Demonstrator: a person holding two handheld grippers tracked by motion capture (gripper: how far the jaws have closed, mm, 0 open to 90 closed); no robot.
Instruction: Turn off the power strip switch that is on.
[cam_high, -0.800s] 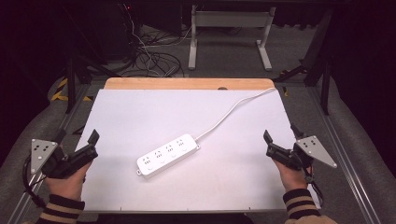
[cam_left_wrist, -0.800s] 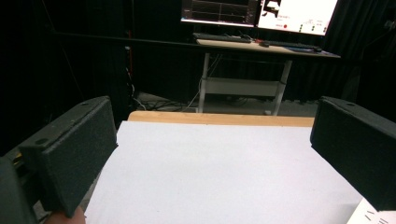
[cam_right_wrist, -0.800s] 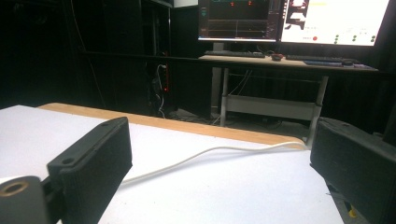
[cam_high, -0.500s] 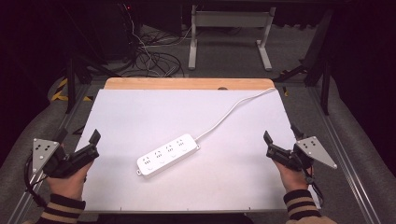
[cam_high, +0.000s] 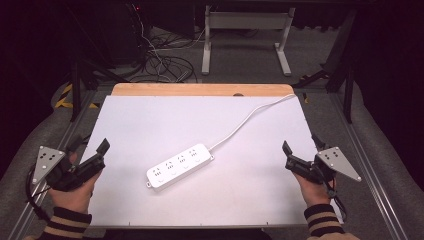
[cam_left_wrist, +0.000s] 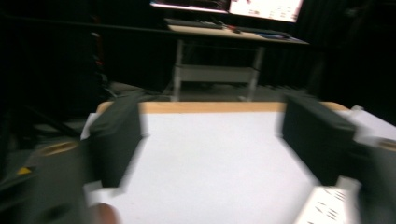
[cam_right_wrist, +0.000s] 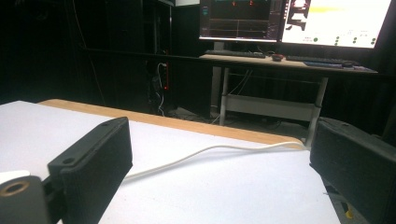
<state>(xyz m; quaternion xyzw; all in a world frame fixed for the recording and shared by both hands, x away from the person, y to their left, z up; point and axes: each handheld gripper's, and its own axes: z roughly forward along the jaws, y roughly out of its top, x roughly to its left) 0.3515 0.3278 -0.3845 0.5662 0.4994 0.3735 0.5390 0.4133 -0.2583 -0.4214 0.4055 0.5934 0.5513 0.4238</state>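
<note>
Left gripper (cam_high: 90, 152) sits at the counter's (cam_high: 150, 115) left edge, jaws spread wide, nothing between them. Centre stage, a white power strip (cam_high: 180, 166) lies diagonally, its cord (cam_high: 247, 122) snaking off the far right corner. No readable markings on it. Right gripper (cam_high: 300, 155) at the right edge, likewise released and empty. Beyond: cables on the floor (cam_high: 160, 62), a desk (cam_right_wrist: 280, 63), lit monitors (cam_right_wrist: 294, 21), dark room.
</note>
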